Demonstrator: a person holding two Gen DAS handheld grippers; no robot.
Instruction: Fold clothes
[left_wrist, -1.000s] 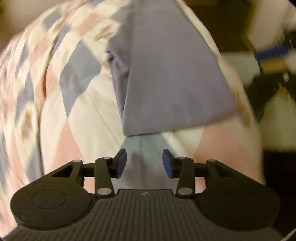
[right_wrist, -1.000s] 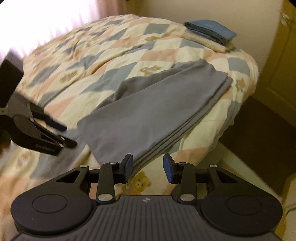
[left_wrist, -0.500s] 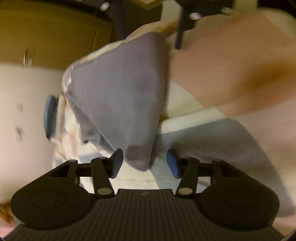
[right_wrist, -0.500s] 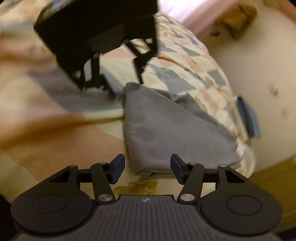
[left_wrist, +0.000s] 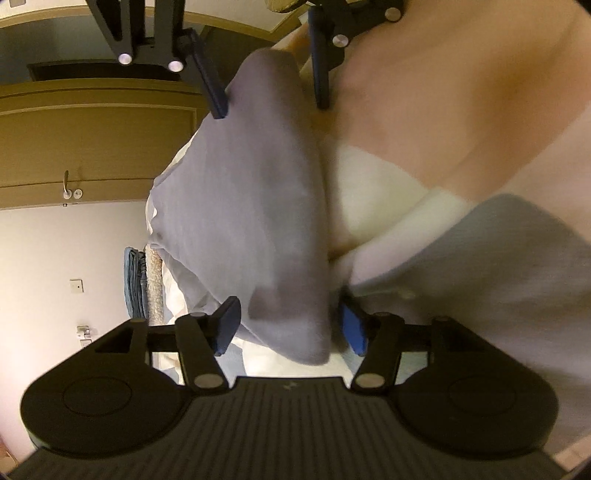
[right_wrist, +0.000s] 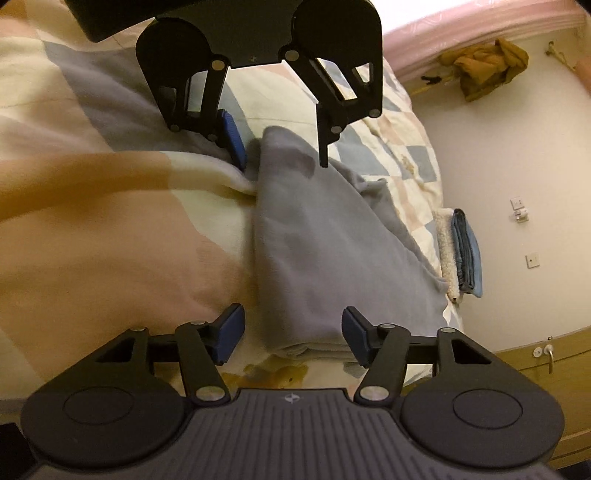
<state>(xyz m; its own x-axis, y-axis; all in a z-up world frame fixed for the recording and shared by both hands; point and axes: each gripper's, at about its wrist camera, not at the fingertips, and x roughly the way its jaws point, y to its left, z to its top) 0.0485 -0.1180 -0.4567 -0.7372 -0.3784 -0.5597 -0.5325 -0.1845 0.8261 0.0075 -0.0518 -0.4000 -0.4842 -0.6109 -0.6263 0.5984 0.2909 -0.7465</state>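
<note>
A folded grey garment (left_wrist: 258, 203) (right_wrist: 314, 240) lies on the checked quilt (right_wrist: 92, 221) of a bed. My left gripper (left_wrist: 290, 326) stands open astride one corner of its folded edge, and the blue pads do not press on the cloth. My right gripper (right_wrist: 291, 334) is open astride the other end of the same edge, with the layered fold between its pads. The two grippers face each other. The right gripper (left_wrist: 269, 96) shows at the top of the left wrist view, and the left gripper (right_wrist: 280, 147) at the top of the right wrist view.
A stack of folded blue denim (right_wrist: 467, 254) on a fleecy piece sits at the bed's far edge by the wall. A wooden door (left_wrist: 92, 147) stands beyond the bed. A yellow jacket (right_wrist: 484, 66) hangs near the pink curtain.
Both grippers have rolled onto their sides and dropped to the grey garment's edge. Their jaws have widened and now straddle its two ends.
</note>
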